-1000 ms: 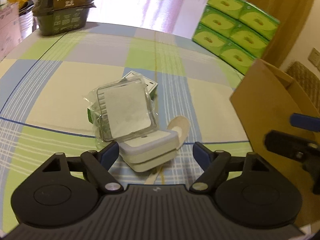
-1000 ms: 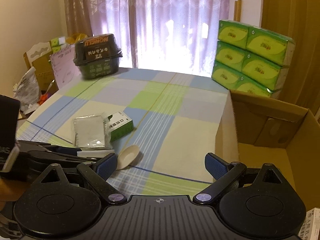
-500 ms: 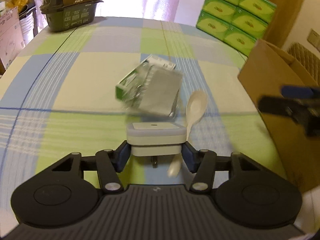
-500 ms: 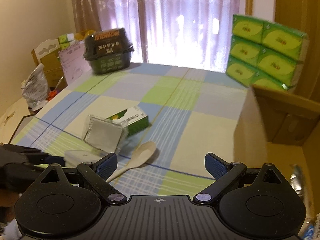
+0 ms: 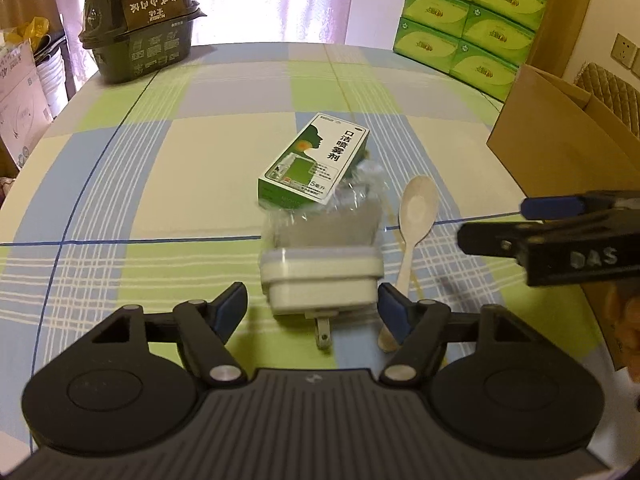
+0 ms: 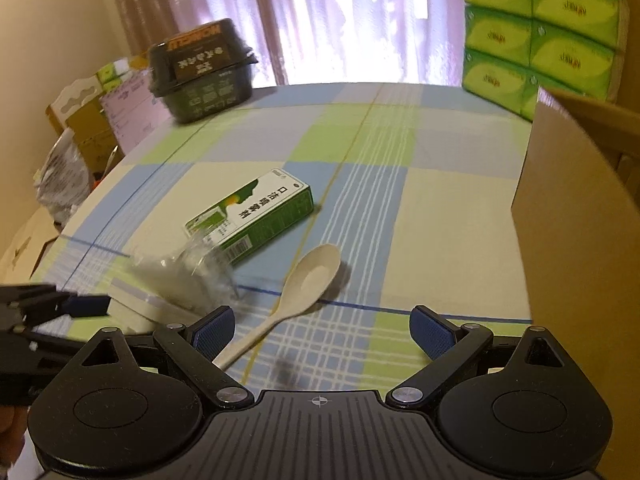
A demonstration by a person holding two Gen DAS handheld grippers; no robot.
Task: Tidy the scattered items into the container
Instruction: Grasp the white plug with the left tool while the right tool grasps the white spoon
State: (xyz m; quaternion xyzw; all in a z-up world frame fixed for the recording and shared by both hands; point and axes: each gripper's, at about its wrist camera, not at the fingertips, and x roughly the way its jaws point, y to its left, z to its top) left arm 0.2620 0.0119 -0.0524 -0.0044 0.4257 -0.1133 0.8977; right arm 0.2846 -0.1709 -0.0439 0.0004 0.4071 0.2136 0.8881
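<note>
Both pairs of jaws stand apart. Our left gripper brackets the white rectangular plastic plug adapter with its blue pads just beside the two sides, not pressing, while our right gripper hangs over bare cloth and holds nothing.

We judge the step in hand to be taking up the adapter. To do it well, we should keep the pads level with its lower body, below the wider lid-like rim, close squarely on the flat sides, and lift straight up. A crinkled clear plastic packet leans against its far side and could come along. The cream plastic spoon lies just to the right, its handle running beside the right pad, so we should avoid pinching it too.

From the left wrist we see the metal prong pointing back toward us, and the green-and-white cardboard medicine box behind the packet. The brown cardboard box, where everything belongs, shows there only as a flap at the right edge.

From the right wrist its outer wall rises close on the right, though its inside is hidden. That view also shows the spoon lying well clear of the medicine box on the checked tablecloth.
</note>
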